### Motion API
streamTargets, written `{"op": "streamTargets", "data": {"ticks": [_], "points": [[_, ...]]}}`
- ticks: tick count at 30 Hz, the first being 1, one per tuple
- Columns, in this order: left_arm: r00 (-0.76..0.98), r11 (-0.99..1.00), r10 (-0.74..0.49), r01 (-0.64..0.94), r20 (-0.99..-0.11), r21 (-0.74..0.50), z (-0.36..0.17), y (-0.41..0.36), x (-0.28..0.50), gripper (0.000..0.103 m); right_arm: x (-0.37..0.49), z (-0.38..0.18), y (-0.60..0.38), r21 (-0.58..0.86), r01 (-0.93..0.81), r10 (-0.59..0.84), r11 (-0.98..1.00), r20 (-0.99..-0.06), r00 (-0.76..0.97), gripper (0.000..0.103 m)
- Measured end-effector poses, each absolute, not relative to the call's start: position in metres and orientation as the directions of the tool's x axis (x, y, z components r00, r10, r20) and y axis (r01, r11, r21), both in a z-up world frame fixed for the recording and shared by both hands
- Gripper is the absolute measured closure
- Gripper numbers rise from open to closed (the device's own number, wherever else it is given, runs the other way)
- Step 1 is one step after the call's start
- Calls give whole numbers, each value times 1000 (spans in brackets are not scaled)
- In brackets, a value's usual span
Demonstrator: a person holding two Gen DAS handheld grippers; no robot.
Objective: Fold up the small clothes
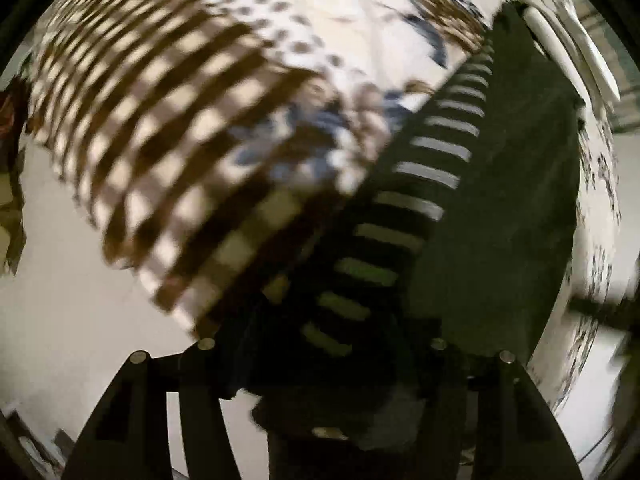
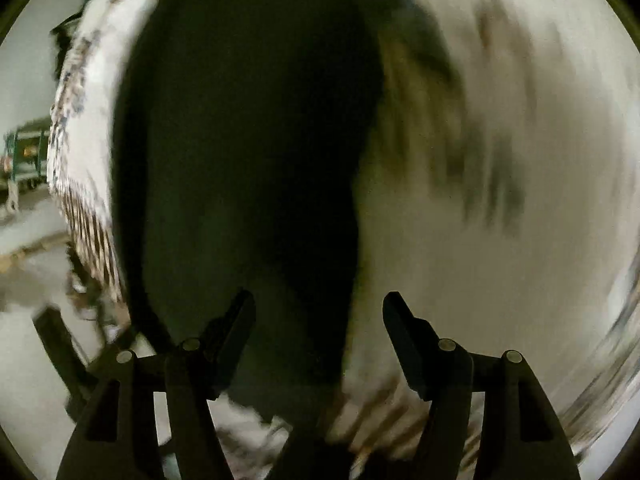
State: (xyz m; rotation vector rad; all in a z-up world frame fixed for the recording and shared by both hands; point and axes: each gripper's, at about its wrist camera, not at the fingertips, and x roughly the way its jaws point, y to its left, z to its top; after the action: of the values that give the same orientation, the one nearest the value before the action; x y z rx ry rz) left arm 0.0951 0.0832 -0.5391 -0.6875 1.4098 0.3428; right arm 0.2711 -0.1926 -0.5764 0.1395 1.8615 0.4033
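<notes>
A dark garment [image 1: 500, 200] with a band of white stripes [image 1: 420, 176] down its side lies across a patterned cloth [image 1: 160, 120] of brown checks, dots and blue. My left gripper [image 1: 324, 360] points down onto the garment's near end. Its arms stand spread, and its dark fingertips are lost against the dark cloth between them. The right wrist view is blurred. There the dark garment [image 2: 240, 140] fills the middle, with pale patterned cloth [image 2: 500, 240] to its right. My right gripper [image 2: 318, 320] hangs open over the garment's right edge, gripping nothing.
A pale surface [image 1: 60, 300] shows below and left of the checked cloth. A white object [image 1: 580, 52] lies at the top right. A green thing [image 2: 28, 148] and a dark bar [image 2: 56, 340] show at the left edge of the right wrist view.
</notes>
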Motion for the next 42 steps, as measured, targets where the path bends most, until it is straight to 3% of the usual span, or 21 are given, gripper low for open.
{"op": "streamTargets", "data": {"ticks": [6, 8, 9, 10, 12, 13, 18, 27, 34, 37, 38, 39, 40, 42], "points": [[97, 830, -139, -531, -986, -169, -532, 81, 80, 50, 183, -609, -228, 403, 55, 391, 913, -830, -397, 35], [110, 851, -151, -491, -982, -186, -532, 74, 84, 90, 168, -613, -231, 407, 86, 406, 909, -824, -395, 35], [118, 854, -161, -481, -980, -198, -531, 66, 89, 100, 161, -614, -233, 414, 105, 420, 904, -821, -386, 37], [128, 858, -162, -471, -978, -204, -528, 62, 91, 100, 156, -613, -233, 422, 115, 433, 899, -821, -372, 43], [157, 850, -189, -468, -969, -241, -522, 61, 97, 100, 147, -612, -231, 419, 116, 432, 900, -825, -365, 91], [169, 838, -215, -473, -962, -271, -519, 65, 97, 100, 142, -612, -231, 417, 124, 432, 901, -827, -360, 98], [215, 766, -349, -495, -912, -410, -504, 102, 92, 100, 117, -587, -227, 370, 186, 409, 910, -875, -259, 100], [184, 775, -427, -429, -885, -463, -511, 128, 108, 100, 70, -545, -206, 324, 224, 370, 919, -905, -211, 101], [87, 774, -481, -425, -872, -469, -543, 146, 104, 93, 79, -604, -146, 249, 208, 301, 946, -911, -283, 99], [89, 828, -438, -349, -894, -440, -511, 136, 110, 75, 86, -603, -148, 281, 266, 356, 922, -884, -302, 87], [114, 839, -433, -313, -894, -446, -498, 130, 115, 72, 88, -598, -150, 285, 271, 361, 919, -886, -292, 68], [136, 851, -421, -282, -897, -442, -486, 124, 121, 59, 90, -593, -154, 284, 275, 358, 919, -892, -277, 48], [158, 858, -418, -256, -894, -446, -478, 118, 128, 49, 93, -586, -159, 287, 283, 361, 915, -897, -256, 43], [208, 868, -415, -203, -886, -454, -472, 102, 155, 46, 105, -575, -162, 299, 293, 370, 908, -902, -224, 42]]}}
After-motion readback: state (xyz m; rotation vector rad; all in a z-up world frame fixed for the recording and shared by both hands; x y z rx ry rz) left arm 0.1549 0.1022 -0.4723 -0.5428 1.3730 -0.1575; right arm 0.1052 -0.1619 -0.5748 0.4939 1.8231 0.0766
